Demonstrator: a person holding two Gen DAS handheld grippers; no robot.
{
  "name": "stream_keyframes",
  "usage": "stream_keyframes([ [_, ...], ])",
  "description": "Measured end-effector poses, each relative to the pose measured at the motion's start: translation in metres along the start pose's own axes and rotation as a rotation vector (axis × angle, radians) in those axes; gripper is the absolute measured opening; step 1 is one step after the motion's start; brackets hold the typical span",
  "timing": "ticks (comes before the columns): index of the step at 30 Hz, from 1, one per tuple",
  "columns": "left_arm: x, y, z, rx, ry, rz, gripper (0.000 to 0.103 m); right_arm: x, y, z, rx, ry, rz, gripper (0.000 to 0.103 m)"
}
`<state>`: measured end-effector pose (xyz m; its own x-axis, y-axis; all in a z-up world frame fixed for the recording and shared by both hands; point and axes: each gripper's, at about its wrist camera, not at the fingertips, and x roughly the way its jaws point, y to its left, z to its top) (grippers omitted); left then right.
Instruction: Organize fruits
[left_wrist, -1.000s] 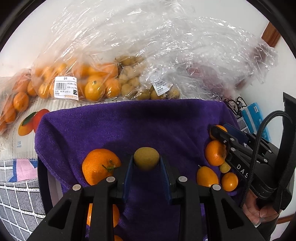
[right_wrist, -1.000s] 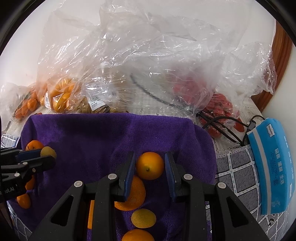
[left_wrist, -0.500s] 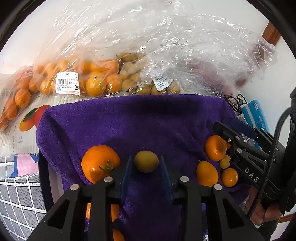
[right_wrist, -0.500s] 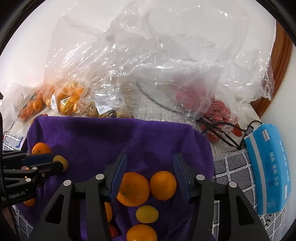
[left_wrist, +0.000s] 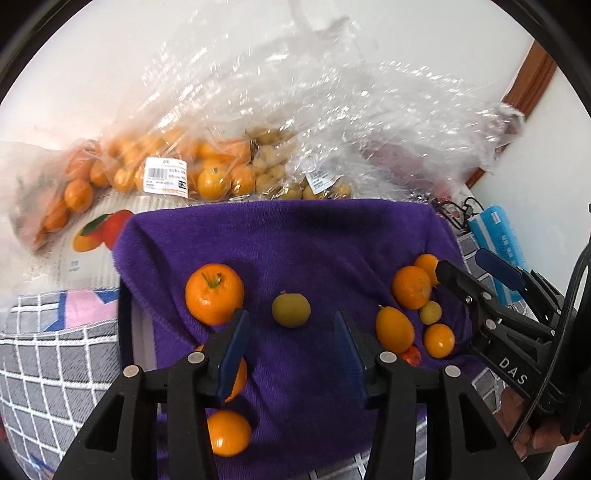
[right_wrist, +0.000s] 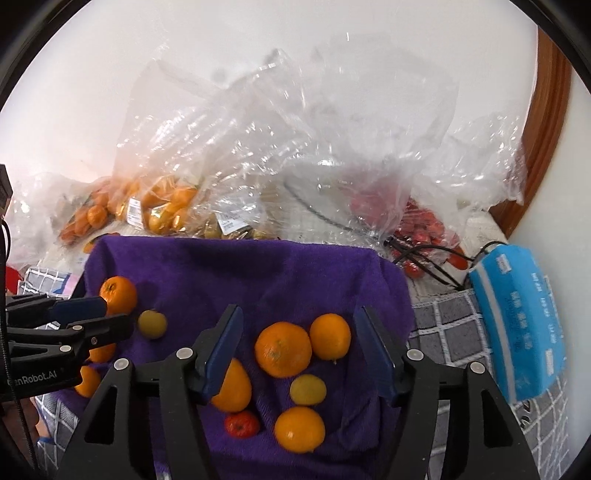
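Note:
A purple towel (left_wrist: 295, 243) (right_wrist: 236, 273) holds loose fruit. My left gripper (left_wrist: 291, 341) is open and empty, just behind a yellow-green fruit (left_wrist: 291, 309) (right_wrist: 152, 324) that lies free on the towel. A big orange (left_wrist: 214, 293) sits to its left. My right gripper (right_wrist: 301, 345) is open and empty above a cluster: two oranges (right_wrist: 283, 349) (right_wrist: 330, 336), a small yellow fruit (right_wrist: 307, 388), another orange (right_wrist: 299, 429) and a small red fruit (right_wrist: 242, 424). The right gripper also shows in the left wrist view (left_wrist: 476, 280).
Clear plastic bags of oranges (left_wrist: 207, 173), of small yellow fruits (left_wrist: 273, 173) and of red fruits (right_wrist: 421, 225) lie behind the towel. A blue tissue pack (right_wrist: 521, 325) and black cables (right_wrist: 424, 258) lie at the right on a grey checked cloth (right_wrist: 461, 325).
Both grippers opened and let go of their fruit, the left the yellow-green one, the right an orange. Both have pulled back and risen, leaving the fruit on the towel.

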<state>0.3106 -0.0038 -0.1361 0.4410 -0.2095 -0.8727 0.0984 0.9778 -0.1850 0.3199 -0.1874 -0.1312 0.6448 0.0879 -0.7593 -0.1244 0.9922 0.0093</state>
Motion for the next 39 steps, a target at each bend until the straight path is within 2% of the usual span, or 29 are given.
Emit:
stream_keyframes([
  [4, -0.03, -0.007, -0.012, 0.014, -0.045, 0.027, 0.055, -0.025, -0.003, -0.007, 0.045, -0.019, -0.007, 0.067],
  [9, -0.067, -0.01, -0.026, 0.01, -0.104, 0.058, 0.059, -0.057, -0.001, -0.016, 0.06, -0.02, -0.017, 0.067],
  [13, -0.099, -0.015, -0.041, 0.009, -0.165, 0.082, 0.069, -0.083, 0.004, -0.027, 0.065, -0.03, -0.028, 0.067],
  [14, -0.105, -0.015, -0.044, 0.006, -0.178, 0.082, 0.07, -0.09, 0.006, -0.03, 0.066, -0.033, -0.033, 0.069],
  [15, -0.113, -0.015, -0.048, 0.002, -0.192, 0.082, 0.071, -0.095, 0.007, -0.034, 0.067, -0.036, -0.035, 0.076],
  [20, -0.147, -0.021, -0.071, 0.011, -0.252, 0.125, 0.082, -0.134, 0.012, -0.05, 0.076, -0.088, -0.021, 0.089],
  [27, -0.178, -0.025, -0.103, 0.002, -0.303, 0.141, 0.084, -0.175, 0.013, -0.069, 0.084, -0.126, 0.0, 0.097],
  [29, -0.186, -0.027, -0.112, -0.001, -0.317, 0.147, 0.087, -0.184, 0.013, -0.076, 0.09, -0.134, 0.002, 0.1],
  [30, -0.188, -0.028, -0.116, -0.005, -0.344, 0.158, 0.088, -0.188, 0.012, -0.08, 0.092, -0.14, 0.001, 0.102],
  [34, -0.198, -0.033, -0.131, -0.005, -0.368, 0.178, 0.092, -0.203, 0.008, -0.094, 0.1, -0.152, -0.016, 0.103],
  [39, -0.205, -0.043, -0.146, 0.0, -0.386, 0.192, 0.093, -0.218, 0.002, -0.108, 0.099, -0.163, -0.027, 0.103],
])
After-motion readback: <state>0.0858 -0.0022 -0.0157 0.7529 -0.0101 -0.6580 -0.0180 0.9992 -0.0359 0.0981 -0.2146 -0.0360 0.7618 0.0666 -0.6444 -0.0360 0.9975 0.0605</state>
